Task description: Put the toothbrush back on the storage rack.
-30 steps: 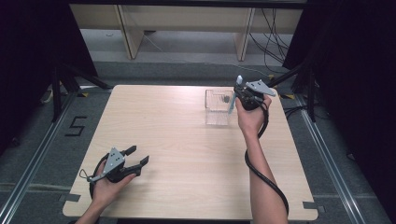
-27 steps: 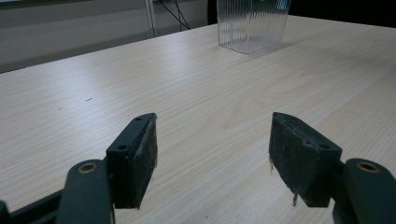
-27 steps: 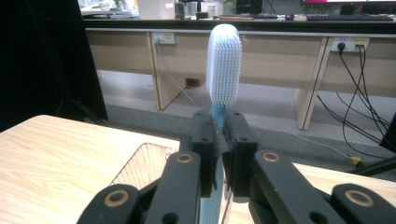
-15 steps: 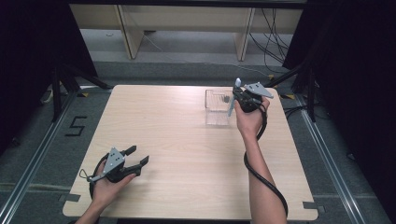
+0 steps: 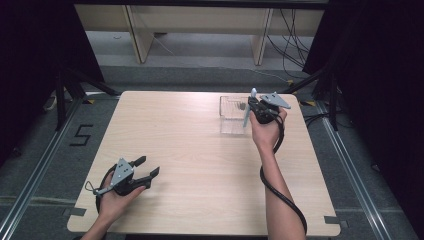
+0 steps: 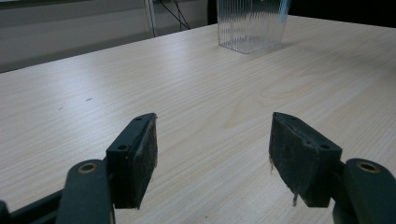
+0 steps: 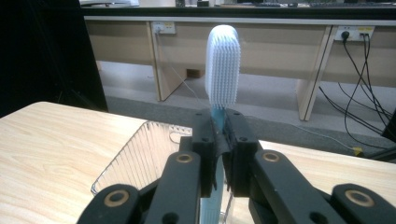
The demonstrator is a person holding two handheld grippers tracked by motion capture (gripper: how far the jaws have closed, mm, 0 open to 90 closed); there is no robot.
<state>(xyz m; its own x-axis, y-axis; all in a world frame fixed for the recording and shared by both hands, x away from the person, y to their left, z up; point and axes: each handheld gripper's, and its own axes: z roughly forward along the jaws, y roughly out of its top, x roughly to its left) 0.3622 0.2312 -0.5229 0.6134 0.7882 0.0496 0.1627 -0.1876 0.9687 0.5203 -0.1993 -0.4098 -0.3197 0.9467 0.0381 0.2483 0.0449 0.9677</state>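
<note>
The right gripper (image 5: 256, 106) is clamping a toothbrush (image 7: 222, 65) by its blue neck, jaws closed tight on it. The bristle head is pointing up, white bristles facing the camera in the right gripper view. The handle is running down at a slant over the clear ribbed container (image 5: 233, 115), which is sitting at the far right of the wooden surface (image 5: 200, 165); whether the handle's lower end is inside it, I cannot tell. The left gripper (image 5: 145, 169) is resting near the front left corner of the surface, jaws standing wide apart with nothing between them, well apart from the container.
</note>
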